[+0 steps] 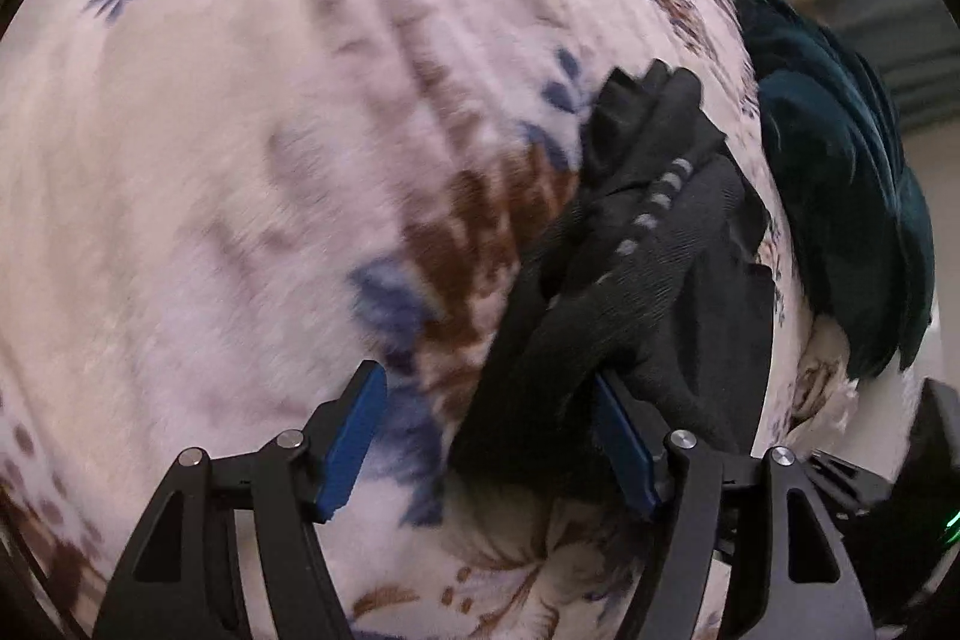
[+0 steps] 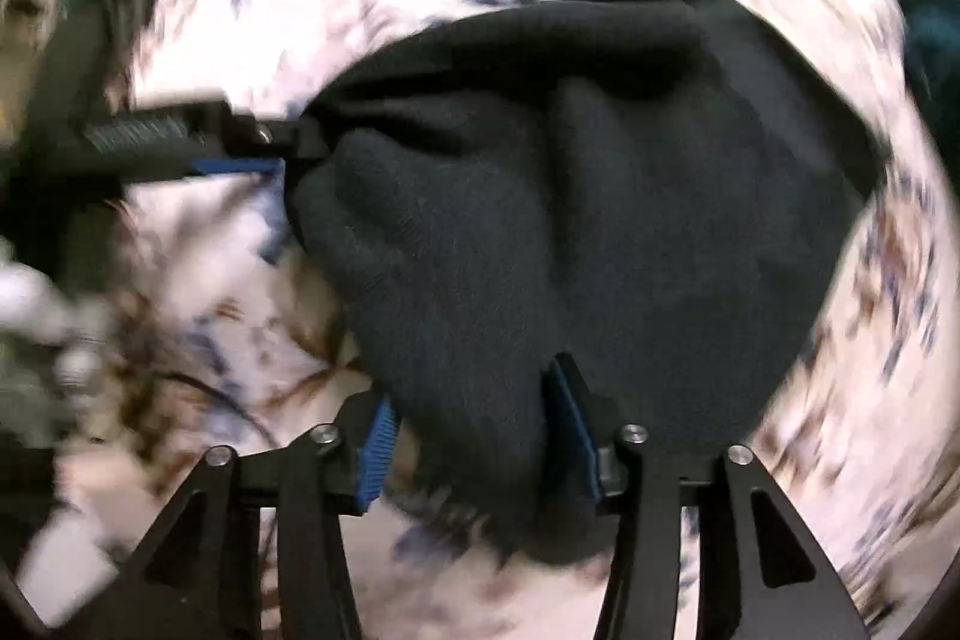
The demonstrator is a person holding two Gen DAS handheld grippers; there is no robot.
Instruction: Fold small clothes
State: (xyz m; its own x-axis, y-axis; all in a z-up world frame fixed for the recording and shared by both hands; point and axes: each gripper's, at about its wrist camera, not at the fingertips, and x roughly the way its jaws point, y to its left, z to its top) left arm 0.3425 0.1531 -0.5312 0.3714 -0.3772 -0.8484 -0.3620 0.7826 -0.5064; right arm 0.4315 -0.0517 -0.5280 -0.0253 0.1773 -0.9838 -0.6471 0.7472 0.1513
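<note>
Blanket (image 1: 240,160): floral fleece; work surface under everything.
Black garment (image 2: 600,220): soft, light knit, limp; lies bunched on the blanket, spanning both grippers. Long axis judged to run between the grippers; exact heading unclear.
Teal cloth (image 1: 840,220): beside the garment, untouched.
Left gripper (image 1: 492,448): jaws spread; fabric drapes one finger only.
Right gripper (image 2: 474,448): jaws parted, fabric between; pinch not confirmed.
Hold: take hems or corners.

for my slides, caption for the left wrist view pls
Open left gripper beside a crumpled black garment on a floral blanket.
</note>
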